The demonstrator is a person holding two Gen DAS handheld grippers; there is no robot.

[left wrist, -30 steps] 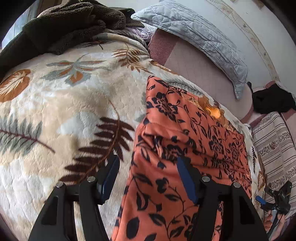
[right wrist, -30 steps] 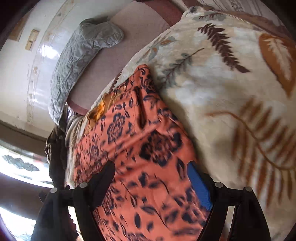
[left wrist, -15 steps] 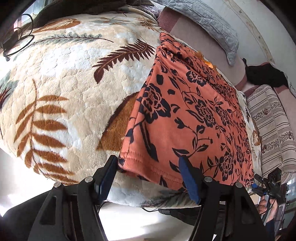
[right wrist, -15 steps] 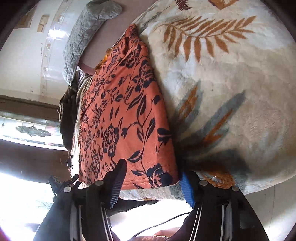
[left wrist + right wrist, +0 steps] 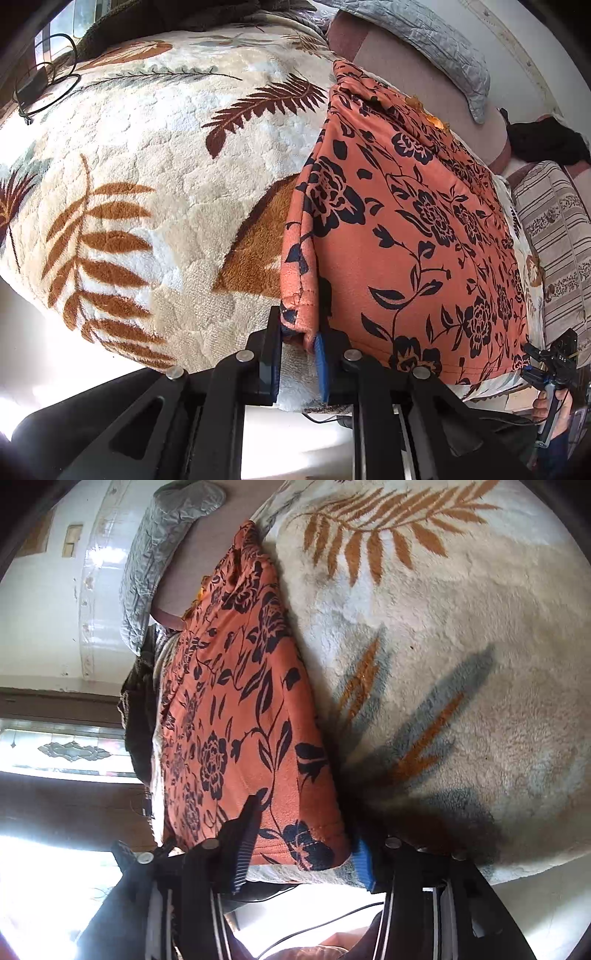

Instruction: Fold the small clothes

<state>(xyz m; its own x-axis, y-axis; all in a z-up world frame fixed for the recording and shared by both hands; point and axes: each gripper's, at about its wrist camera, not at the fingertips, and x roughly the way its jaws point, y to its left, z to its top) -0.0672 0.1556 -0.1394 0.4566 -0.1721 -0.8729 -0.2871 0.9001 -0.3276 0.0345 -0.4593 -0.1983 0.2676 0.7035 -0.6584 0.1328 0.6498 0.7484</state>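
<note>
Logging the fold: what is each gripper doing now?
Left gripper: closing on the orange cloth's corner.
Right gripper: closing, cloth hem between the jaws.

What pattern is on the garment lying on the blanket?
Orange garment with dark floral print, clearest in the left wrist view.

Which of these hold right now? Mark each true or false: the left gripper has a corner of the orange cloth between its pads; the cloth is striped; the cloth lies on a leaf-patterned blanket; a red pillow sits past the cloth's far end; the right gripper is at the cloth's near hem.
1. The left gripper has a corner of the orange cloth between its pads. True; its jaws are closing on the bunched corner.
2. The cloth is striped. False: it has a dark flower print.
3. It lies on a leaf-patterned blanket. True.
4. A red pillow sits past its far end. False: the pillow there is grey and quilted.
5. The right gripper is at the near hem. True; its jaws are closing around that corner.
</note>
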